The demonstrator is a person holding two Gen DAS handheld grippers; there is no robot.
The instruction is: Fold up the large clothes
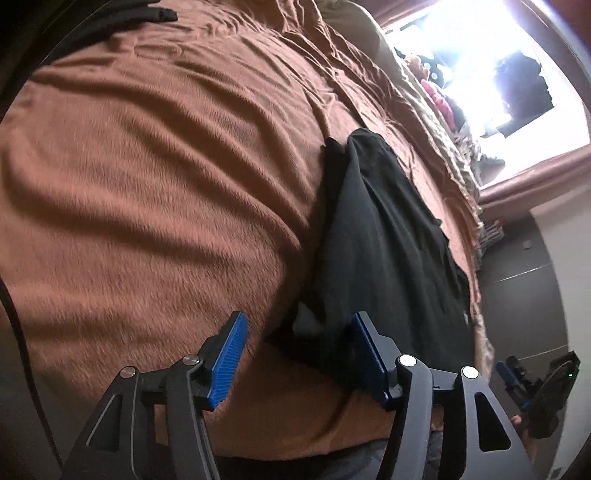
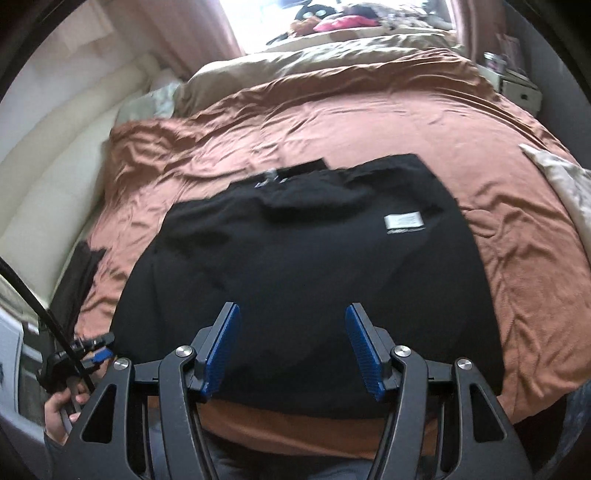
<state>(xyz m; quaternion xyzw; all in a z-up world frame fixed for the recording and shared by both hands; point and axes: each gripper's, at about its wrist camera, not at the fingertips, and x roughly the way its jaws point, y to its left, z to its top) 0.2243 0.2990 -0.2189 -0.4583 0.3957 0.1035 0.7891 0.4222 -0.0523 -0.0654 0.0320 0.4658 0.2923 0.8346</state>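
Observation:
A black garment (image 2: 295, 251) lies folded into a rough square on the brown blanket (image 2: 369, 122), a white label (image 2: 404, 223) showing on its far right part. My right gripper (image 2: 292, 306) hovers open over the garment's near edge, with nothing between its blue pads (image 2: 221, 350). In the left wrist view the same garment (image 1: 388, 240) appears as a long dark strip at the right. My left gripper (image 1: 299, 315) stands open above its near left corner and the blanket (image 1: 147, 184), holding nothing. A hand (image 2: 59, 406) holds the left gripper (image 2: 107, 347) at the lower left of the right wrist view.
Beige bedding (image 2: 314, 66) is bunched at the far end under a bright window with pink soft toys (image 2: 343, 22). Another dark cloth (image 2: 79, 277) lies at the bed's left edge beside a cream padded wall (image 2: 74, 129). A pale cloth (image 2: 565, 181) sits at the right.

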